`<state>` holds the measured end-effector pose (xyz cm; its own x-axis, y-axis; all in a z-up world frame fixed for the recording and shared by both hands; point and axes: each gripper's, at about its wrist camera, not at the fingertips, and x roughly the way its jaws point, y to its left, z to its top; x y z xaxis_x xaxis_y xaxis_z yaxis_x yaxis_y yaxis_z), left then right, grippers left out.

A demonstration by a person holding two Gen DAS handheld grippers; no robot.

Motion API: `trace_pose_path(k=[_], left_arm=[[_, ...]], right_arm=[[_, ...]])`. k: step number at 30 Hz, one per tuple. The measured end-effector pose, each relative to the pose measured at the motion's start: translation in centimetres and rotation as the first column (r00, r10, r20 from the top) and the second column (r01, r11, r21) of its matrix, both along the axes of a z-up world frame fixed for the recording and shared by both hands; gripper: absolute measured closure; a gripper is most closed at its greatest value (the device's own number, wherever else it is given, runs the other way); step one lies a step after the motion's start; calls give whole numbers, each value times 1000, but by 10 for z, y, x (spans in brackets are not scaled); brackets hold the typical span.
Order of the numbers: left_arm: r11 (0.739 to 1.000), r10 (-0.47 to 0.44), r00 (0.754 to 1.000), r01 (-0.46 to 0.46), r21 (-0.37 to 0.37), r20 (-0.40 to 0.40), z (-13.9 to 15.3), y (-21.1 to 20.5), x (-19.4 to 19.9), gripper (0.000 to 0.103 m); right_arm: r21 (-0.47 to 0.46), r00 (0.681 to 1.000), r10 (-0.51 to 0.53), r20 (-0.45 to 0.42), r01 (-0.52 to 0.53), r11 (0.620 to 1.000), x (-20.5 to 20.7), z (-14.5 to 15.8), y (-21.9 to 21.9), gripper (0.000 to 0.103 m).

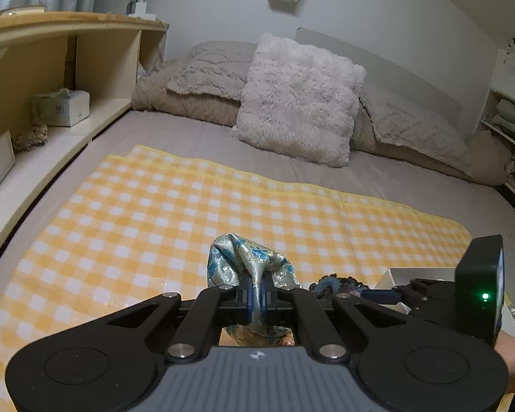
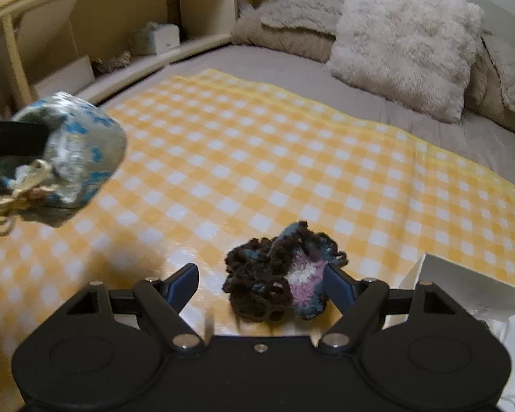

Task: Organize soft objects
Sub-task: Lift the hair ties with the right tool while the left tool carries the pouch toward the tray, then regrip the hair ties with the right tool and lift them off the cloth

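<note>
My left gripper (image 1: 255, 297) is shut on a silver-and-blue brocade pouch (image 1: 247, 261) and holds it above the yellow checked cloth (image 1: 154, 213). The pouch also shows in the right wrist view (image 2: 68, 151), lifted at the left, with a gold cord hanging below it. A dark crocheted piece (image 2: 278, 278) with blue, pink and white yarn lies on the cloth. My right gripper (image 2: 261, 283) is open around it, the right finger touching its side. The crocheted piece shows in the left wrist view (image 1: 336, 283) beside the right gripper.
A white box (image 2: 463, 292) stands at the right edge of the cloth. A fluffy white pillow (image 1: 298, 99) and beige bedding (image 1: 202, 75) lie at the head of the bed. A wooden shelf (image 1: 51, 68) with a tissue box runs along the left.
</note>
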<state>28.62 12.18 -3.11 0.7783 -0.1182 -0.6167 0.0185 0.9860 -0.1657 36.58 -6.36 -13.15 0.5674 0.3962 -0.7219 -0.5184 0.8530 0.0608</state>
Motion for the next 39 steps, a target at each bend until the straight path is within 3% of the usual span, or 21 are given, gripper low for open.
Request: trace_pose_path(k=[2, 4, 6, 9, 23, 39], left_arm=[[1000, -1, 1000, 1, 0, -12, -4, 1, 3, 98], [1000, 0, 1000, 0, -4, -23, -8, 2, 6, 98], [1000, 1, 1000, -1, -2, -29, -10, 2, 6, 98], [1000, 8, 1000, -8, 8, -30, -9, 1, 4, 98], [998, 47, 998, -48, 40, 37, 22, -4, -26, 98], [995, 4, 993, -15, 94, 119, 53, -43, -54, 98]], right_arm=[[-22, 1000, 2, -3, -2, 1000, 5, -6, 2, 34], [-42, 1000, 0, -19, -1, 999, 9, -9, 3, 61], [-46, 999, 6, -34, -7, 999, 10, -10, 2, 78], [-69, 1000, 28, -11, -28, 997, 4, -5, 0, 86], [58, 992, 17, 126, -24, 998, -40, 64, -28, 88], [182, 977, -68, 201, 31, 983, -83, 124, -74, 88]])
